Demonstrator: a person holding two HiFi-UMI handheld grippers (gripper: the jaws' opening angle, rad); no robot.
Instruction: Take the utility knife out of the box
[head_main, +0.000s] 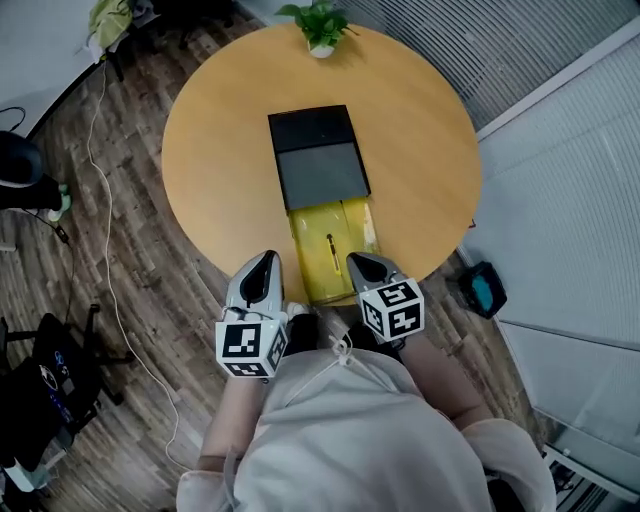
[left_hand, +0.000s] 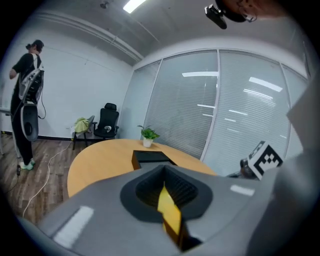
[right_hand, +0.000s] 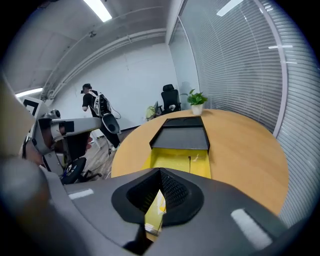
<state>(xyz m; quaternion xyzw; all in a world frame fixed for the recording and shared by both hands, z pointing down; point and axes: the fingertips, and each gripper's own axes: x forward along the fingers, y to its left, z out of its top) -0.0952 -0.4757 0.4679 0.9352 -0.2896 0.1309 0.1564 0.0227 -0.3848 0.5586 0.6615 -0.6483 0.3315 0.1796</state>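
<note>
A black box (head_main: 318, 155) lies in the middle of the round wooden table (head_main: 220, 150). Its yellow inner tray (head_main: 350, 228) is slid out toward me. A thin dark utility knife (head_main: 331, 246) lies in the tray and also shows in the right gripper view as the knife (right_hand: 189, 161). My left gripper (head_main: 267, 258) hovers at the table's near edge, left of the tray, jaws together and empty. My right gripper (head_main: 356, 261) is over the tray's near right corner, shut with nothing in it. The left gripper (left_hand: 165, 187) and the right gripper (right_hand: 159, 192) each show only a narrow slit with yellow behind it.
A potted plant (head_main: 321, 28) stands at the table's far edge. A glass wall with blinds (head_main: 560, 180) runs along the right, with a blue object (head_main: 484, 290) on the floor beside it. A cable (head_main: 100, 200) trails over the wood floor at left. A person (left_hand: 27, 95) and an office chair (left_hand: 106, 125) are further off.
</note>
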